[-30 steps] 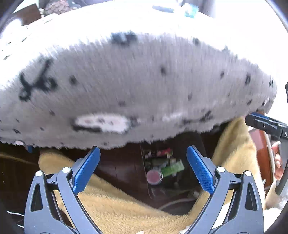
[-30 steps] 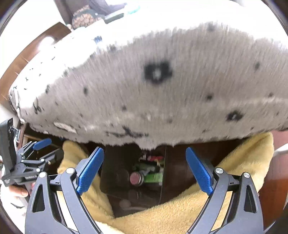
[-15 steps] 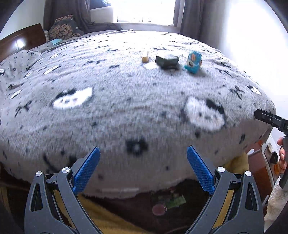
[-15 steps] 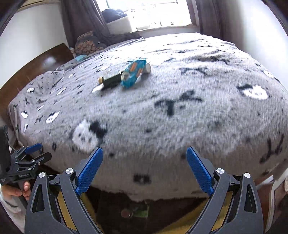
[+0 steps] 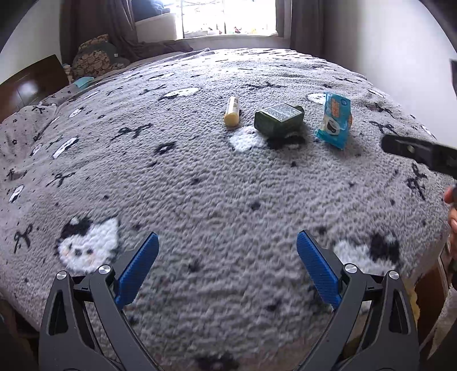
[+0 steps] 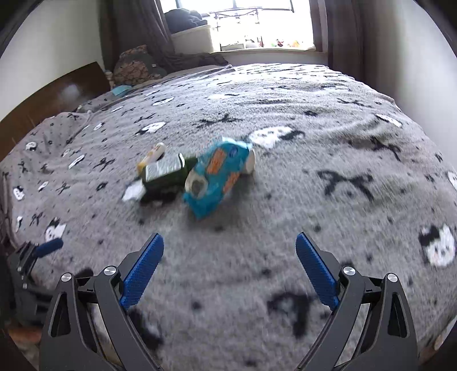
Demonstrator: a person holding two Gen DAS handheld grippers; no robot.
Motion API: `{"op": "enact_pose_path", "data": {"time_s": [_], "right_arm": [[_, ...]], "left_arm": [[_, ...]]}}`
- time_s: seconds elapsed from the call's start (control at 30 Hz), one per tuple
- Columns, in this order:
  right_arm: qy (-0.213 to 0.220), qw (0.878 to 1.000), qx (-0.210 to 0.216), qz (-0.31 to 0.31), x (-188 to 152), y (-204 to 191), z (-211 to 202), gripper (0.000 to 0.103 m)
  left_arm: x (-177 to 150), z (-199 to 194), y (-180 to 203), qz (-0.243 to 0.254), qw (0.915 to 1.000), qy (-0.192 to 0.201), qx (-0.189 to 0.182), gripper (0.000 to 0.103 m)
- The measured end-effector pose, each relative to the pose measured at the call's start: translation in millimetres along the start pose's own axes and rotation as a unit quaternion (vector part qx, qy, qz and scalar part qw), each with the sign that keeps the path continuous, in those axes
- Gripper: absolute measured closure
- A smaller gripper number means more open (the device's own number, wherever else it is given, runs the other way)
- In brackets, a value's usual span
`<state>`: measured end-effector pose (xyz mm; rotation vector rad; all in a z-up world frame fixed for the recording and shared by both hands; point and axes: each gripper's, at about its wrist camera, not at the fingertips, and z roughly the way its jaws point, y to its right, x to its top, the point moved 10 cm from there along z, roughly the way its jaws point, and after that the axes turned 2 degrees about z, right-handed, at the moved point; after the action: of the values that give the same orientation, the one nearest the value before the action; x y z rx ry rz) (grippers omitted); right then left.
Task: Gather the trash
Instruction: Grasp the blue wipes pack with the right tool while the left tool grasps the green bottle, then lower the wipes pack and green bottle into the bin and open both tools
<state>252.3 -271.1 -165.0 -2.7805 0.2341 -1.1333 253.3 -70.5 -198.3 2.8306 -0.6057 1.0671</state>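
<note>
Three pieces of trash lie in a row on the grey patterned blanket [image 5: 200, 185]: a small yellow bottle [image 5: 232, 111], a dark green carton [image 5: 279, 120] and a blue snack wrapper [image 5: 334, 121]. The right wrist view shows the same blue wrapper [image 6: 218, 175], green carton [image 6: 167, 174] and yellow bottle [image 6: 151, 157], slightly blurred. My left gripper [image 5: 227, 268] is open over the blanket's near part, well short of the trash. My right gripper [image 6: 228, 268] is also open and empty, nearer the wrapper. Each gripper shows at the edge of the other's view.
The bed fills both views, with a dark wooden headboard [image 5: 25, 85] on the left and pillows [image 5: 97, 60] at the far left corner. A window [image 5: 228, 17] and curtains stand behind the bed. A white wall [image 5: 385, 42] runs along the right side.
Both grippers have risen from below the bed's edge, where a box of items under the bed showed, to above the blanket. The trash has come into view and grown nearer.
</note>
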Motion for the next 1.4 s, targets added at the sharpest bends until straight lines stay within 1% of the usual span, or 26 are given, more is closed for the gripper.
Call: {"op": "enact_pose_path", "data": {"time_s": [0.07, 0.17, 0.27, 0.3, 0.33, 0.37, 0.43, 0.47, 0.57, 0.67, 0.73, 0.83, 0.93, 1.0, 1.03, 1.07, 1.1, 1.13, 1.23, 1.27, 1.4], "right_arm": [[-0.001, 1.000, -0.003, 0.007, 14.1, -2.6, 15.1, 0.009], [-0.006, 1.000, -0.019, 0.020, 30.8, -2.6, 36.7, 0.009], [-0.026, 0.999, -0.020, 0.038, 38.4, -2.5, 59.4, 0.011], [-0.033, 0.998, -0.019, 0.043, 39.1, -2.4, 66.2, 0.013], [-0.038, 0.998, -0.016, 0.045, 39.4, -2.8, 71.1, 0.025], [-0.045, 0.998, -0.008, 0.046, 39.0, -4.2, 76.2, 0.042], [-0.053, 0.998, 0.007, 0.046, 38.1, -6.3, 81.1, 0.064], [-0.052, 0.998, 0.010, 0.041, 38.0, -7.3, 80.5, 0.069], [-0.042, 0.999, 0.018, 0.021, 39.2, -9.8, 71.7, 0.075], [-0.031, 0.999, 0.014, 0.001, 40.8, -5.9, 56.4, 0.077], [-0.023, 1.000, 0.014, -0.005, 42.7, 0.1, 43.1, 0.078], [-0.015, 1.000, 0.011, -0.007, 43.6, 10.8, 26.5, 0.078], [-0.011, 1.000, 0.009, -0.011, 42.5, 19.7, 15.5, 0.078], [-0.012, 1.000, 0.005, -0.014, 39.0, 25.7, 10.4, 0.078], [-0.013, 1.000, 0.004, -0.015, 36.3, 28.8, 8.4, 0.078], [-0.015, 1.000, 0.002, -0.015, 33.5, 32.2, 7.1, 0.078], [-0.016, 1.000, 0.000, -0.016, 31.0, 35.1, 5.5, 0.078], [-0.016, 1.000, -0.002, -0.017, 28.7, 37.8, 4.3, 0.078], [-0.018, 1.000, -0.004, -0.015, 21.4, 43.6, 0.5, 0.078], [-0.018, 1.000, -0.004, -0.015, 18.8, 44.2, -1.0, 0.078], [-0.014, 1.000, -0.003, -0.022, 6.5, 41.9, -10.7, 0.078]], "left_arm": [[6.6, 5.8, 1.9, 0.000, 1.0000, -0.001, 0.000, 0.011], [13.3, 11.4, 4.6, 0.004, 1.0000, -0.001, 0.002, 0.011], [20.6, 17.1, 6.7, 0.007, 1.0000, -0.001, 0.003, 0.011], [23.7, 19.2, 7.4, 0.007, 1.0000, -0.001, 0.003, 0.011], [26.5, 21.0, 7.9, 0.007, 1.0000, -0.001, 0.004, 0.011], [29.4, 22.6, 8.1, 0.007, 1.0000, 0.000, 0.004, 0.011], [37.3, 25.7, 9.9, 0.007, 1.0000, 0.004, 0.002, 0.011], [41.6, 27.1, 11.6, 0.008, 0.9999, 0.006, -0.001, 0.011], [60.5, 33.4, 22.6, 0.018, 0.9993, 0.020, -0.028, 0.011], [77.3, 41.5, 30.5, 0.026, 0.9987, 0.030, -0.032, 0.011], [89.3, 50.0, 38.4, 0.029, 0.9983, 0.029, -0.041, 0.012], [104.7, 64.8, 47.0, 0.035, 0.9985, 0.025, -0.033, 0.012], [114.8, 80.7, 56.9, 0.046, 0.9985, 0.019, -0.024, 0.019], [117.8, 92.0, 65.7, 0.057, 0.9979, 0.010, -0.027, 0.021], [117.5, 97.0, 69.3, 0.062, 0.9976, 0.004, -0.030, 0.025], [116.7, 102.0, 72.5, 0.066, 0.9973, -0.003, -0.032, 0.035], [116.0, 106.7, 74.1, 0.068, 0.9972, -0.010, -0.030, 0.038], [116.2, 107.2, 75.0, 0.067, 0.9972, -0.009, -0.031, 0.038], [114.6, 102.0, 78.2, 0.066, 0.9972, -0.003, -0.037, 0.050], [111.6, 98.3, 78.8, 0.064, 0.9972, -0.003, -0.039, 0.052], [97.2, 82.5, 79.0, 0.051, 0.9971, -0.007, -0.056, 0.054]]}}
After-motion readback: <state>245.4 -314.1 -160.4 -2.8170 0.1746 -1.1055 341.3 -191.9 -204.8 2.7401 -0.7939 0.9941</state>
